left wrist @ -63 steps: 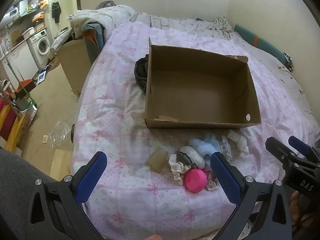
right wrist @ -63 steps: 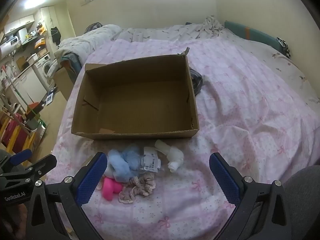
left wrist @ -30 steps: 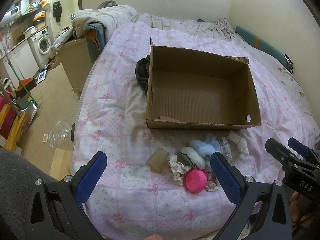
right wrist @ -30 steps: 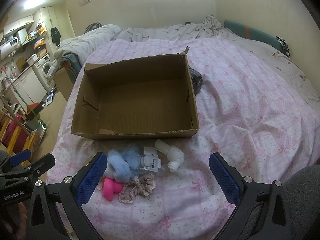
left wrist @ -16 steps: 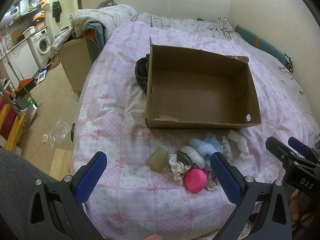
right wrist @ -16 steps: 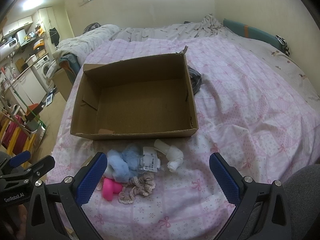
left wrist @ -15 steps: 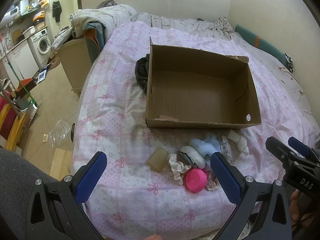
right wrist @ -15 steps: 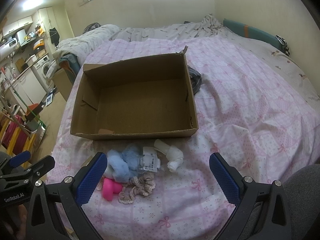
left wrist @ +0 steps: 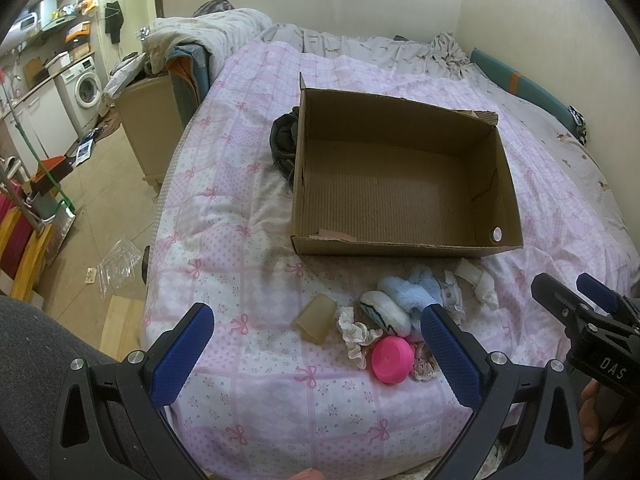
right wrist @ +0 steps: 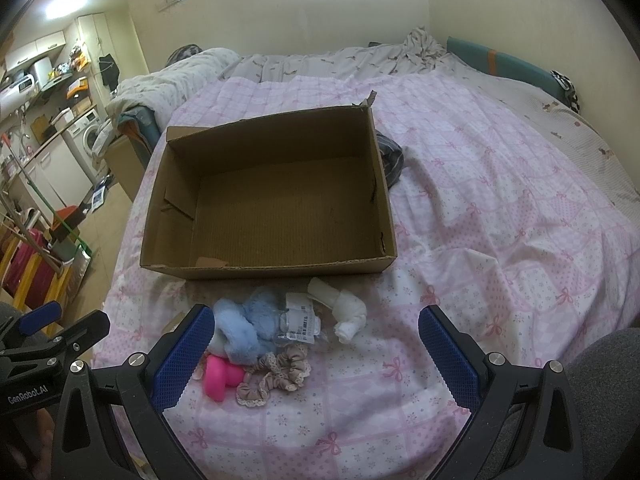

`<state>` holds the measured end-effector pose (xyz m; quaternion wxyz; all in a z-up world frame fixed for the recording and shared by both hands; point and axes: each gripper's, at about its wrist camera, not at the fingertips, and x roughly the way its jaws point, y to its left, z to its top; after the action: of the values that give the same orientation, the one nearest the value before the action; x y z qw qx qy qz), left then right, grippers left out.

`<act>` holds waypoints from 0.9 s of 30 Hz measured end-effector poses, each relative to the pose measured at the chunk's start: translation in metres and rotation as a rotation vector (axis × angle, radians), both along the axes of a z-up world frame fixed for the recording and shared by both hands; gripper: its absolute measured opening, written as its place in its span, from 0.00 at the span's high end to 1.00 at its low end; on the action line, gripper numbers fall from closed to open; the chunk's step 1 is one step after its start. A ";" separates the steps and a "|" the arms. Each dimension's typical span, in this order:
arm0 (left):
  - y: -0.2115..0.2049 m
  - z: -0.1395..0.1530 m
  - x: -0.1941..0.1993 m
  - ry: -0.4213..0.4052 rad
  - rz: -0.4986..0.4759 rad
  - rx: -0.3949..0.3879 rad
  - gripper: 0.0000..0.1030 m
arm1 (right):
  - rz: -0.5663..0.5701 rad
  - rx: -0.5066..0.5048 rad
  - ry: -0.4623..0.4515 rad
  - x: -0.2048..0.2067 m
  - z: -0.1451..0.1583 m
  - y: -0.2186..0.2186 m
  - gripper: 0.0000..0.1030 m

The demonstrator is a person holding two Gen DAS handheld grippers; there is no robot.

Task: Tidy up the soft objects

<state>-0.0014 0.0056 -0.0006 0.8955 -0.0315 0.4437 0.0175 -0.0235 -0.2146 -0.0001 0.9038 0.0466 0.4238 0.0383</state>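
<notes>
An empty open cardboard box [left wrist: 404, 236] [right wrist: 264, 268] lies on a pink quilted bed. In front of it is a small pile: a fluffy blue item [left wrist: 412, 288] [right wrist: 244, 324], a pink round item [left wrist: 390, 360] [right wrist: 220, 374], a beige scrunchie [right wrist: 276, 372], white rolled socks [right wrist: 344, 312] [left wrist: 480, 284], a tan soft block [left wrist: 316, 318] and a white scrunchie [left wrist: 356, 332]. My left gripper [left wrist: 316, 354] is open above the bed's near edge, short of the pile. My right gripper [right wrist: 316, 354] is open and empty, also short of the pile.
A dark garment [left wrist: 284, 144] lies against the box's far side. Rumpled bedding [right wrist: 340, 60] lies at the head of the bed. A cabinet [left wrist: 148, 120], a washing machine [left wrist: 84, 84] and floor clutter stand left of the bed. Walls close the back and right.
Both grippers have stayed almost still, with only slight drift of the views. Nothing on the bed has moved.
</notes>
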 end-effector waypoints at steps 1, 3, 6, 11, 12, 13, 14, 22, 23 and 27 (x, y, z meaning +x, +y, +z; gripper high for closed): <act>0.000 0.000 0.000 0.000 0.000 -0.001 0.00 | 0.000 0.000 0.000 0.000 0.000 0.000 0.00; -0.001 -0.001 -0.001 0.000 0.000 -0.001 0.00 | 0.000 0.000 0.000 0.000 0.000 0.000 0.00; -0.001 -0.002 -0.002 0.002 0.000 -0.002 0.00 | 0.000 -0.001 0.001 0.000 0.000 0.000 0.00; -0.001 -0.003 -0.001 0.002 0.001 -0.002 0.00 | -0.003 -0.002 0.002 0.000 0.000 0.000 0.00; -0.001 -0.003 -0.002 0.002 0.001 -0.001 0.00 | -0.004 -0.001 0.002 0.000 -0.001 -0.001 0.00; -0.001 -0.003 -0.001 0.002 0.000 -0.001 0.00 | -0.005 0.001 0.004 0.000 -0.002 -0.002 0.00; -0.001 -0.003 -0.001 0.002 0.000 -0.001 0.00 | -0.005 0.000 0.004 0.000 -0.002 -0.002 0.00; -0.001 -0.003 -0.001 0.003 0.001 -0.001 0.00 | -0.006 -0.001 0.004 0.000 -0.002 -0.001 0.00; -0.001 -0.003 -0.002 0.003 0.000 -0.002 0.00 | -0.006 0.000 0.004 0.000 -0.002 -0.001 0.00; -0.001 -0.003 -0.002 0.003 0.001 -0.002 0.00 | -0.005 0.000 0.004 0.000 -0.002 -0.001 0.00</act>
<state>-0.0030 0.0048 -0.0039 0.8947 -0.0327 0.4451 0.0175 -0.0231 -0.2159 -0.0017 0.9031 0.0477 0.4252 0.0359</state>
